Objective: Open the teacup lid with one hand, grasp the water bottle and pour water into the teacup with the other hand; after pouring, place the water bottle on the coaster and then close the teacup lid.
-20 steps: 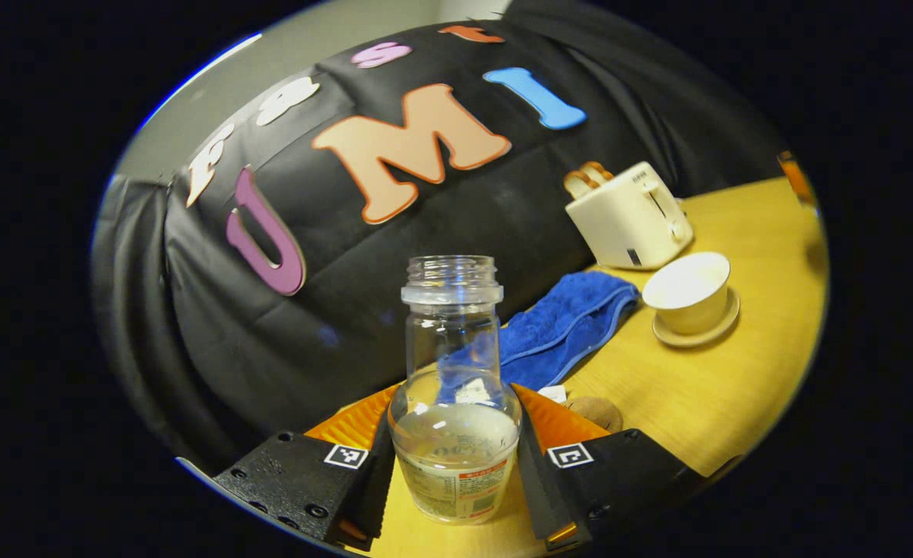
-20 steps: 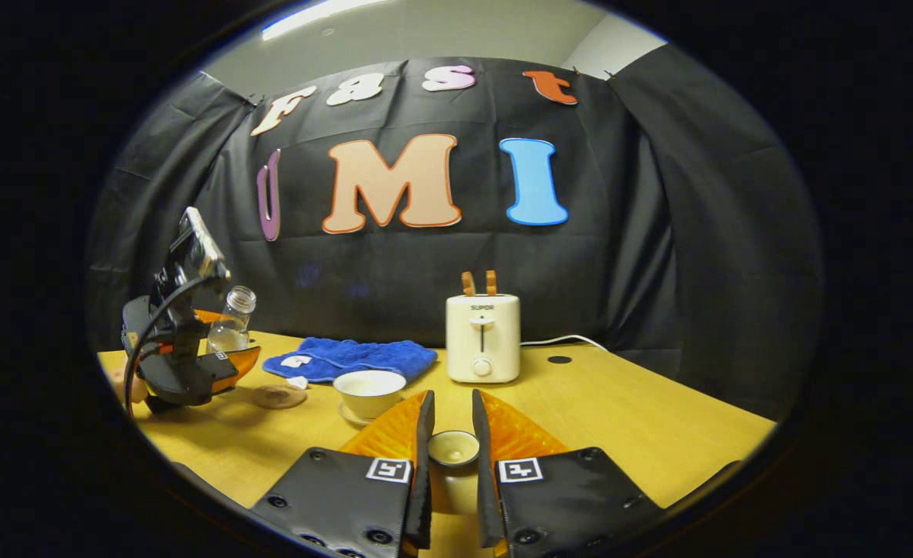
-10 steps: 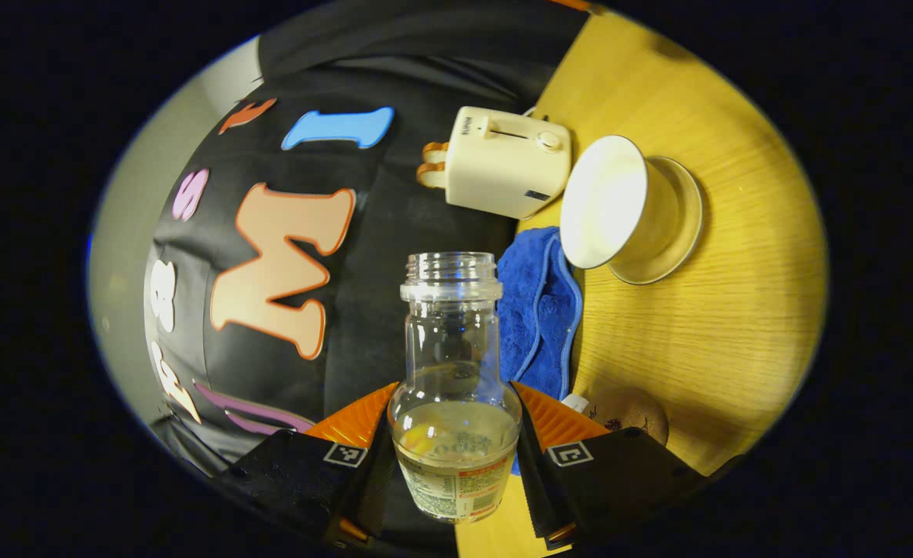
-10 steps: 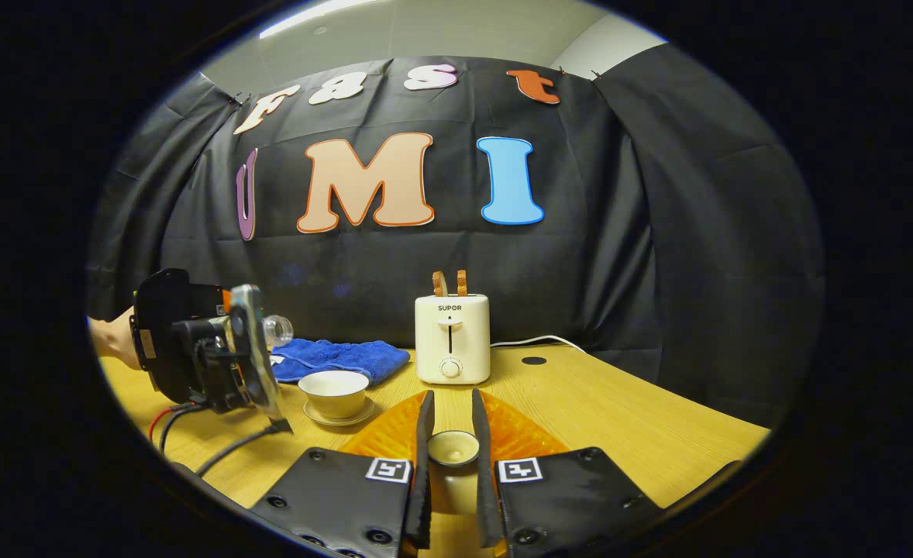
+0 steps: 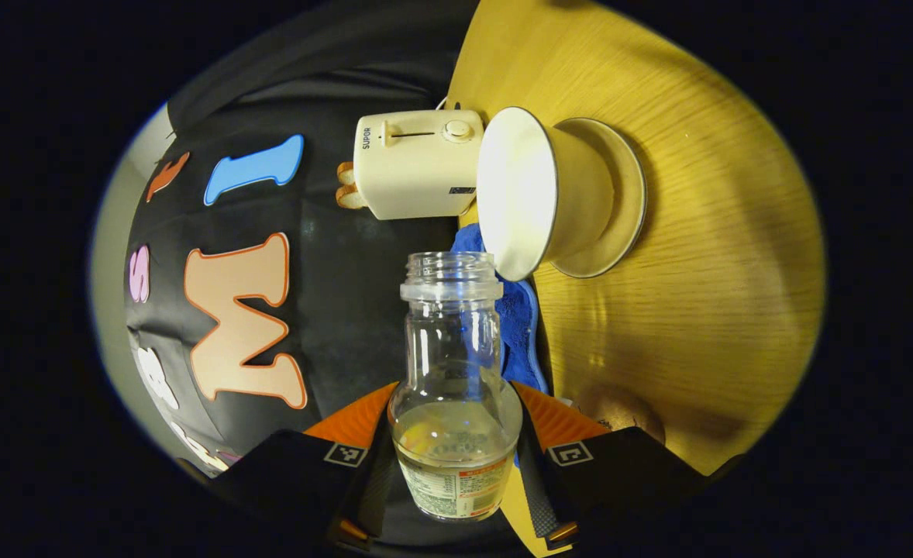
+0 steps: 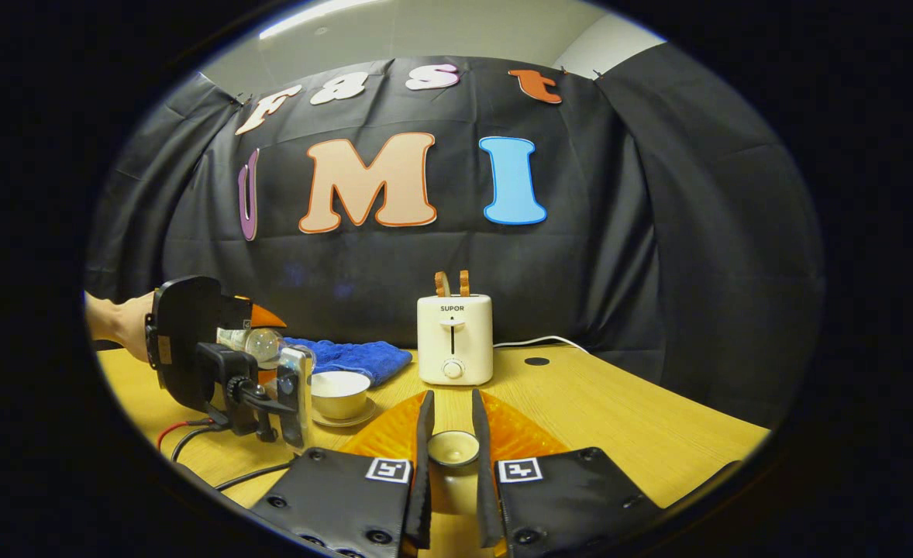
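Wooden table (image 6: 619, 418) with black cloth wall behind is carrying one toaster (image 6: 454, 339), one blue towel (image 6: 352, 357), one cup (image 6: 338, 392) on one saucer (image 6: 344, 419), and one round brown coaster (image 5: 628, 408). Left gripper (image 5: 456, 449) is clamping one bottle (image 5: 455, 387) by its lower body, both fingers pressing on it, a little water sitting inside. In the right gripper view the bottle is lying tipped sideways, its open mouth right by the cup rim (image 5: 503, 194); no stream is visible. One hand (image 6: 127, 325) is holding that gripper at the left edge. Right gripper (image 6: 450, 457) is squeezing one lid (image 6: 452, 448) between its nearly closed fingers, above the table in front of the cup. Two toast slices (image 6: 453, 282) are sticking up out of the toaster. Coaster is lying bare beside the towel.
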